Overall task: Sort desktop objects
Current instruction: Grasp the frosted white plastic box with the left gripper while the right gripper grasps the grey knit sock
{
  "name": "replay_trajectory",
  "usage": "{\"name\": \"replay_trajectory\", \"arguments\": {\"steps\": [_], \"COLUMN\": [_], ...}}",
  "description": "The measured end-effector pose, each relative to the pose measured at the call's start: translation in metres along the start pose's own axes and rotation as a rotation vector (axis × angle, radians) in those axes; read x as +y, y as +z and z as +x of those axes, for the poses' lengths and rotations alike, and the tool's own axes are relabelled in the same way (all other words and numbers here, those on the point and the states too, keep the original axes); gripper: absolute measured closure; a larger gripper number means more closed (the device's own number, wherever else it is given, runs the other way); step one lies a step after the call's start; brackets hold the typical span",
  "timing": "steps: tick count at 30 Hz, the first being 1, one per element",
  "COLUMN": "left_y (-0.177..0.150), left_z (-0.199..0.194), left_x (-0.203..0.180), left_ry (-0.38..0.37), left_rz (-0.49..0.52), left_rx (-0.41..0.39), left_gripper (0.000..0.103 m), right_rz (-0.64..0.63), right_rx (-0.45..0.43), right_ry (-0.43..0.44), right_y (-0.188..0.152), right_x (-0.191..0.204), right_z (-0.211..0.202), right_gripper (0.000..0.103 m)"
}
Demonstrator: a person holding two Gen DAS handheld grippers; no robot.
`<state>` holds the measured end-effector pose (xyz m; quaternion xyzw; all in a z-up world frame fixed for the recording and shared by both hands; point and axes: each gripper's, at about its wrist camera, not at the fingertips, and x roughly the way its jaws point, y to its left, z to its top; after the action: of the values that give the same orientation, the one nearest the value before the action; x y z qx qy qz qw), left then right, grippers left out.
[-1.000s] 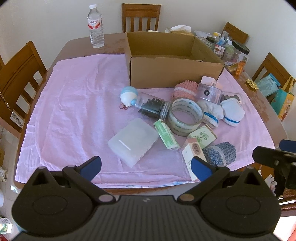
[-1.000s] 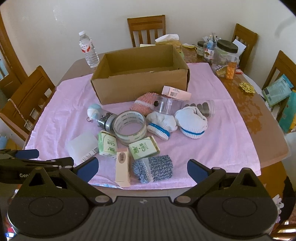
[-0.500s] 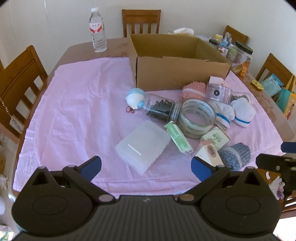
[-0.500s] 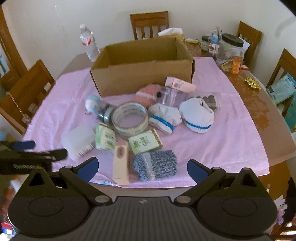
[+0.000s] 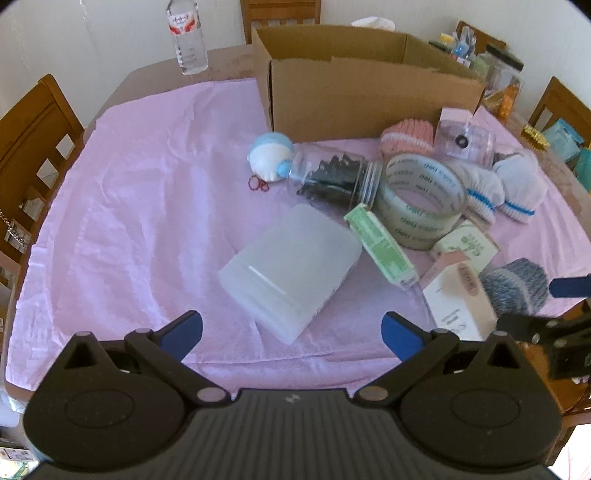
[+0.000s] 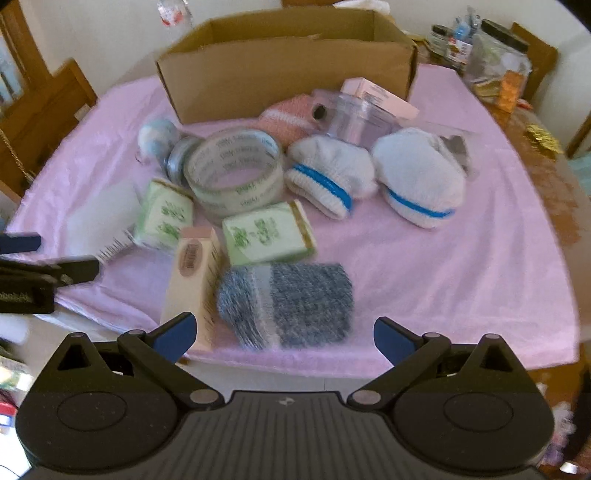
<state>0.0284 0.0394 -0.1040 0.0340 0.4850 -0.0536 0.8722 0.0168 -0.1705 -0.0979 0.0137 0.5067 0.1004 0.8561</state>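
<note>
Surface: a wooden table [image 5: 147,74] is covered by a pink cloth [image 5: 147,192]. Wooden chairs [image 5: 33,125] are placed around it, against a pale wall.

Far side: an open cardboard box [image 5: 369,92] is set on the cloth; a water bottle [image 5: 186,35] is stood upright left of it, on bare wood. Jars [image 6: 496,59] are grouped at the far right corner.

Items in front of the box, packed close together:
- a pink knit piece [image 5: 406,134] and a clear case [image 5: 465,142], nearest the box;
- a blue-and-white ball [image 5: 269,158] touching a jar of dark clips [image 5: 332,177], laid on its side;
- a tape roll [image 5: 421,199], against the jar's lid;
- two white socks with blue bands [image 6: 369,177];
- two green packets [image 6: 218,225];
- a frosted plastic box [image 5: 291,269], leftmost at the near edge;
- a cream carton [image 6: 192,280] beside a grey-blue sock [image 6: 291,302].

Left gripper [image 5: 291,330]: held low over the near edge, fingers spread wide, nothing held, the frosted box just ahead.

Right gripper [image 6: 282,334]: likewise spread and empty, with the grey-blue sock directly ahead between its fingertips.
</note>
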Motion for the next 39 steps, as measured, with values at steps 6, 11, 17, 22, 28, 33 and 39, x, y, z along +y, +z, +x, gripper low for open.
{"name": "replay_trajectory", "arguments": {"steps": [6,11,17,22,28,33,39], "left_y": [0.002,0.006,0.012,0.013,0.013,0.013,0.013], "left_z": [0.013,0.026,0.035,0.035,0.035,0.034,0.042], "left_x": [-0.004,-0.004,0.005,0.018,0.038,0.051,0.038], "left_ry": [0.002,0.031,0.064,0.078,0.144,0.172,0.098], "left_rz": [-0.013,-0.013,-0.03,-0.033,-0.024,-0.052,-0.105], "left_rx": [0.011,0.028,0.026,0.026,0.034,0.031,0.034], "left_gripper": [0.001,0.001,0.001,0.0,0.0,0.001,0.0], "right_rz": [-0.002,-0.022,-0.055,-0.084,-0.1,-0.087,-0.067], "right_rx": [-0.013,0.017,0.053,0.054,0.048,0.028,0.056], "right_ry": [-0.023,0.012,0.01,0.02,0.01,-0.032,-0.032], "right_y": [0.008,0.005,0.006,0.011,0.016,0.021,0.02], "right_x": [-0.013,-0.017,-0.014,-0.017,-0.023,-0.032,-0.03], "right_z": [0.003,0.01,0.027,0.03,0.027,0.026,0.037], "right_gripper": [0.0,0.0,0.0,0.0,0.0,0.0,0.0]}}
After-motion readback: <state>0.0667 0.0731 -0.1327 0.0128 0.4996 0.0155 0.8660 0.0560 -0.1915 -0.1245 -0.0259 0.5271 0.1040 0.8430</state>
